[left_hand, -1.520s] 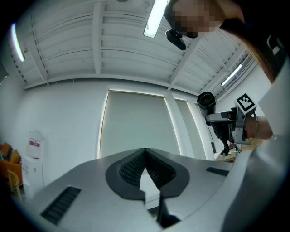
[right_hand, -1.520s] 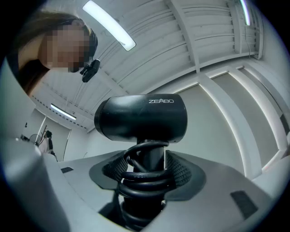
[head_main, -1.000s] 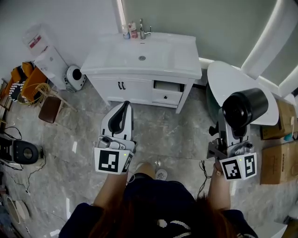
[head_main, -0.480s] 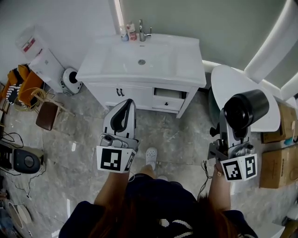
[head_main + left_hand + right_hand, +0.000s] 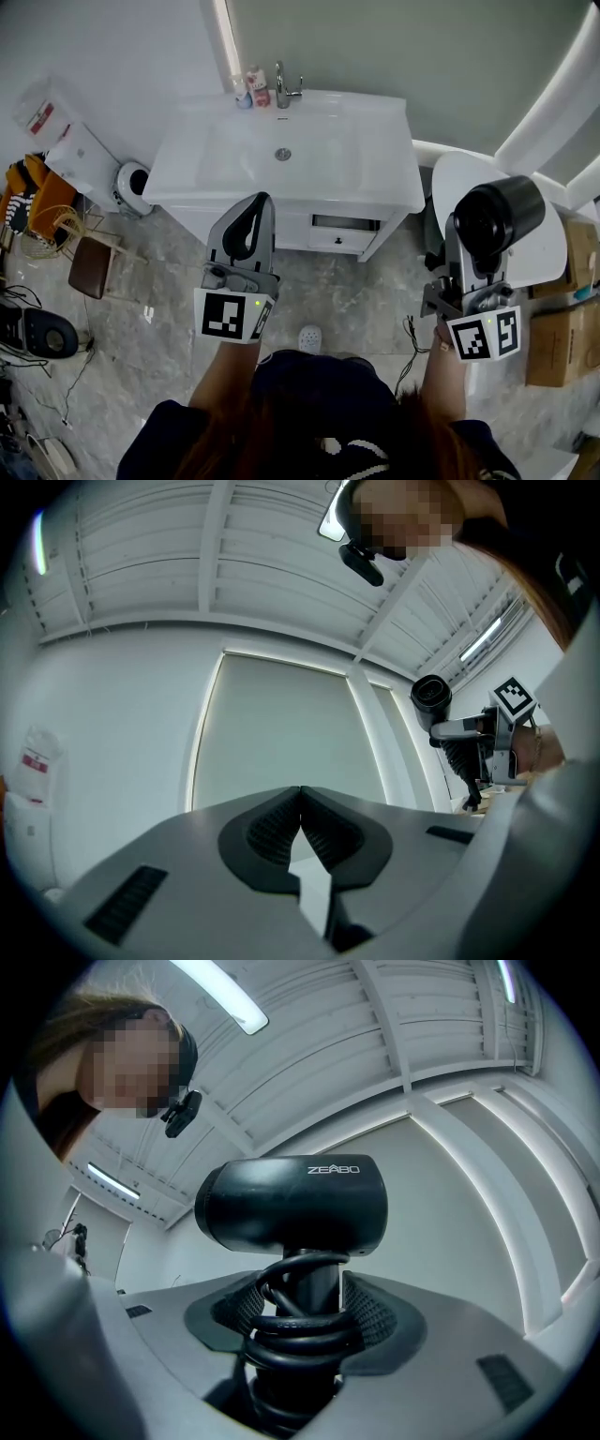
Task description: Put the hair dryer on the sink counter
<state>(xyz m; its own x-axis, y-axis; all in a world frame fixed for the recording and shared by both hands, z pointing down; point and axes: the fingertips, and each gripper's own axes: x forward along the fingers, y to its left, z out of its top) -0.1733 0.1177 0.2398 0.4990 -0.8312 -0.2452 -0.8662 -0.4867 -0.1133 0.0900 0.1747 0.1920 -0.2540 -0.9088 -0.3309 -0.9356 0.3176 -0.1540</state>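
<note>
Carrying step, I judge: the right claw (image 5: pixel 473 267) grasps the black plastic barrel-shaped hair dryer (image 5: pixel 497 214) by its cord-wrapped handle, right of the white sink table (image 5: pixel 380 173), not above it. Meanwhile the left claw (image 5: pixel 251 208) is clenched, empty. Next: bring the dryer over the table's bare edge, lower, release.

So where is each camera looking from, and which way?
Head view: on the head, facing down at sink counter; arms, left gripper, right gripper show.
Left gripper view: on it, facing up along shut jaws; head shows.
Right gripper view: on it, facing up past held hair dryer; head shows.
Shared: hair dryer, all three.
</note>
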